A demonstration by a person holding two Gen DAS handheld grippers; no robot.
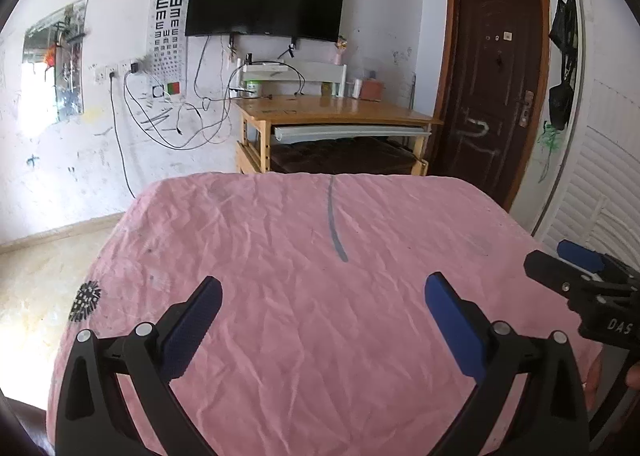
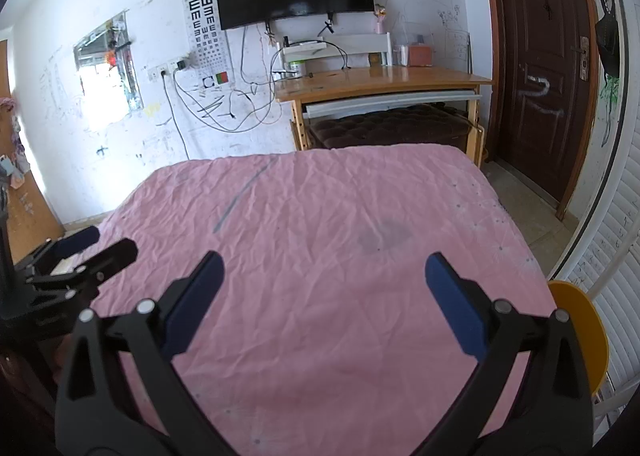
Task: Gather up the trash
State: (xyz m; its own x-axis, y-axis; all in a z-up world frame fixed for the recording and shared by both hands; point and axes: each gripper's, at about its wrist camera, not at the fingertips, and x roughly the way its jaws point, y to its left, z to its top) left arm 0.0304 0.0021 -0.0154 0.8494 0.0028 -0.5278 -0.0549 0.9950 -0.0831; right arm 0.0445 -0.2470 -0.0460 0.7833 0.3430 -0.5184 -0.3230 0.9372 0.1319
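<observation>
On the far left of the left wrist view a window (image 1: 54, 64) glares white in a marked-up wall; bare pale floor (image 1: 40, 288) lies below it; a small black-and-white patterned object (image 1: 85, 301) rests on the left edge of the pink bedsheet (image 1: 304, 256), and whether it is trash or a print on the cloth cannot be told. The left gripper (image 1: 323, 302) hovers over the sheet with its blue-padded fingers spread wide and nothing between them. Further right along the wall hang an eye chart (image 1: 168, 44), loose cables (image 1: 172, 116) and a dark television (image 1: 264, 2); under the television stands a wooden desk (image 1: 336, 112) just past the foot of the bed, carrying small boxes and containers too small to name. A grey-blue streak (image 1: 334, 224) runs down the middle of the sheet. Right of the desk is a dark brown door (image 1: 496, 84), then white louvred panels (image 1: 592, 196). The right gripper (image 2: 324, 276) is likewise held wide apart and empty above the sheet, just beside the left one. A faint dark stain (image 2: 386, 236) marks the sheet ahead of it; a yellow round disc (image 2: 580, 336) sits by the bed's right edge. No clear piece of trash shows on the sheet.
</observation>
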